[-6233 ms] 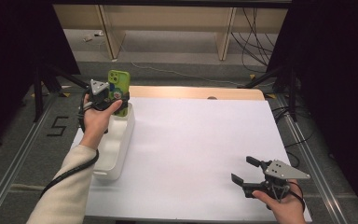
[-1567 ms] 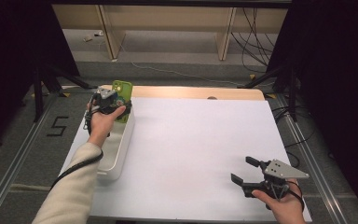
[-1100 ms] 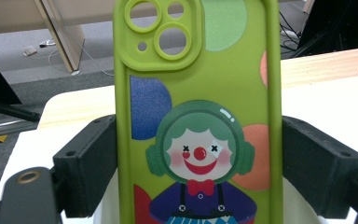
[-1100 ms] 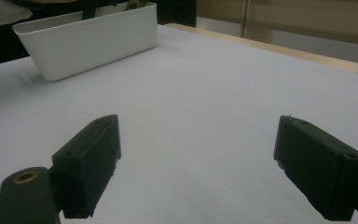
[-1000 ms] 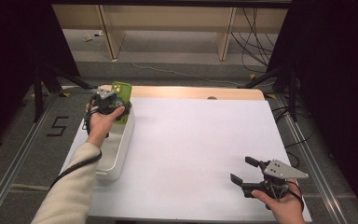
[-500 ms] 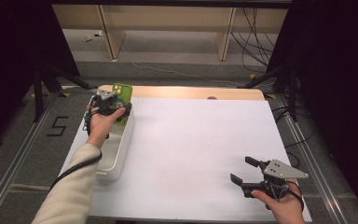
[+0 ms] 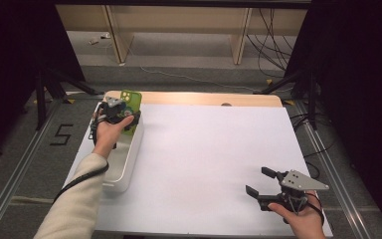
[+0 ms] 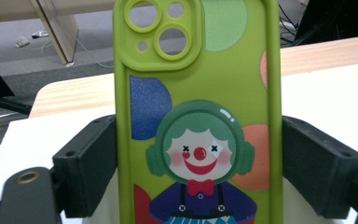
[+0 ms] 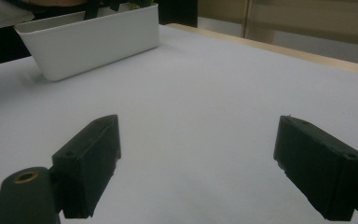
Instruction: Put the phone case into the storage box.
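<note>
A lime-green phone case [image 7: 131, 101] printed with a clown stands upright between the jaws of my left gripper [image 7: 123, 114], which is shut on its two long edges. In the left gripper view the case [image 8: 200, 116] shows its back, with the camera cut-outs at the top and a black jaw pressed against each side. The hand holds it over the far end of a long white bin [image 7: 131, 158] at the table's left edge. Near the front right corner, my right gripper [image 7: 258, 180] stands open with nothing between its fingers [image 9: 91, 163], low over the white sheet.
A white sheet [image 7: 214, 149] covers most of the table, with a strip of bare wood [image 7: 204, 98] along the far edge. The white bin [image 9: 88, 42] appears far off in the right gripper view. Metal rails run along both sides, with cables on the floor behind.
Since the earliest frame my left hand has brought the case a little lower over the bin's far end. Over the last second nothing has moved. The right gripper has stayed still.
</note>
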